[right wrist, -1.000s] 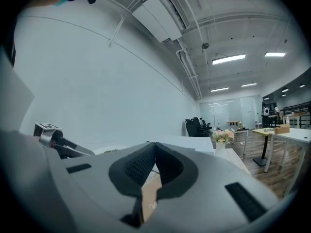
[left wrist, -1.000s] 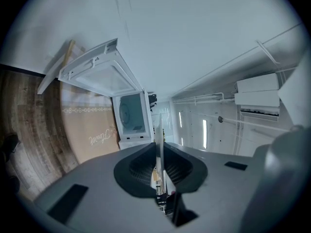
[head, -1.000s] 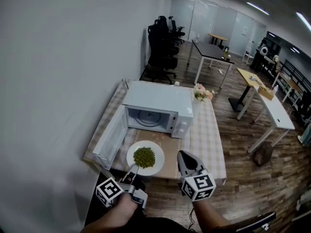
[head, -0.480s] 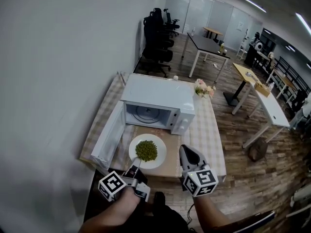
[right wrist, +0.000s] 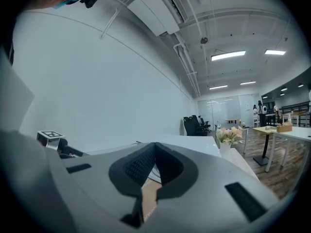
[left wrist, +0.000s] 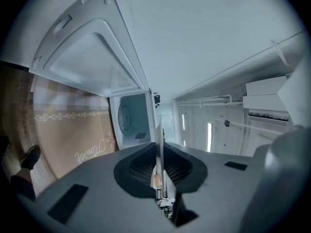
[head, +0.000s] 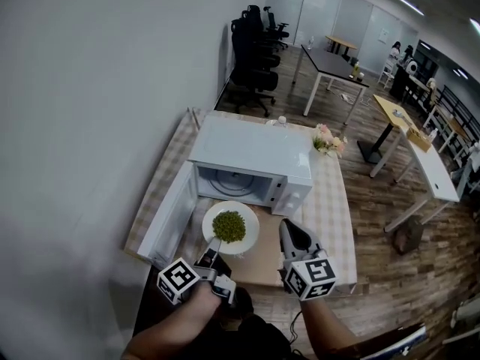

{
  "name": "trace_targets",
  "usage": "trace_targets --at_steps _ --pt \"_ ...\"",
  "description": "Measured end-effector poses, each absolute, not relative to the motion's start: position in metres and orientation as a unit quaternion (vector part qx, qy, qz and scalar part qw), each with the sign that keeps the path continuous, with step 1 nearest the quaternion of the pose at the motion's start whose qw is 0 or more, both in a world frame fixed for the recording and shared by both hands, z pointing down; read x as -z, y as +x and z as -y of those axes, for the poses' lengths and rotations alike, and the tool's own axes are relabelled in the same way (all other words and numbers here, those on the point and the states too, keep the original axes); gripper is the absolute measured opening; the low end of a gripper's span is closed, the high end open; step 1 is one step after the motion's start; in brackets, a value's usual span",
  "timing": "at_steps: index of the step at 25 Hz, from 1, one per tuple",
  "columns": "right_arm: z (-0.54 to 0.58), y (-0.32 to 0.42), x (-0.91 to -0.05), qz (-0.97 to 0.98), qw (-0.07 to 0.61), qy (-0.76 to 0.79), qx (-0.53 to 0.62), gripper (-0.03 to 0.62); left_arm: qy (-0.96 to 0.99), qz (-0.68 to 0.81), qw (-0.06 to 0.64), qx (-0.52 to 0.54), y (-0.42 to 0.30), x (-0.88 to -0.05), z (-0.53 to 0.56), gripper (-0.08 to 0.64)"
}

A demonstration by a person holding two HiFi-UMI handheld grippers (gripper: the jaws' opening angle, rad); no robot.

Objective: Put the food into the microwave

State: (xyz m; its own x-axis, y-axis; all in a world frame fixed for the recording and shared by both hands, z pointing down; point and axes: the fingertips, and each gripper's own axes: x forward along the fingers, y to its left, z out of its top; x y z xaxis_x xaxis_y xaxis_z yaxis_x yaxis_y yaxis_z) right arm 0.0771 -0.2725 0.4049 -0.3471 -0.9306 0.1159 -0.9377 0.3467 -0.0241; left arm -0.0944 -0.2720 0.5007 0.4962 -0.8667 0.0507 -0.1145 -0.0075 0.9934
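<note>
Plate (head: 250, 235) of green food (head: 229, 226), pinched by its near rim in the left claw (head: 211, 253), held level before the open microwave (head: 251, 152) for loading; right claw (head: 292, 235) pressed together, empty.

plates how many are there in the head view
1: a white plate with green food, in front of the open microwave, its near edge gripped by the left tongs. None shows inside the microwave.
</note>
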Motion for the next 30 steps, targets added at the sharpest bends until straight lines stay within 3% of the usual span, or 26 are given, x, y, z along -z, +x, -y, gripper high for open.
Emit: trace_targets --at_steps 30 --pt "0.397 0.108 -0.434 0.847 0.049 0.525 -0.067 0.003 0.583 0.447 0.599 0.318 -0.058 -0.595 0.407 0.038"
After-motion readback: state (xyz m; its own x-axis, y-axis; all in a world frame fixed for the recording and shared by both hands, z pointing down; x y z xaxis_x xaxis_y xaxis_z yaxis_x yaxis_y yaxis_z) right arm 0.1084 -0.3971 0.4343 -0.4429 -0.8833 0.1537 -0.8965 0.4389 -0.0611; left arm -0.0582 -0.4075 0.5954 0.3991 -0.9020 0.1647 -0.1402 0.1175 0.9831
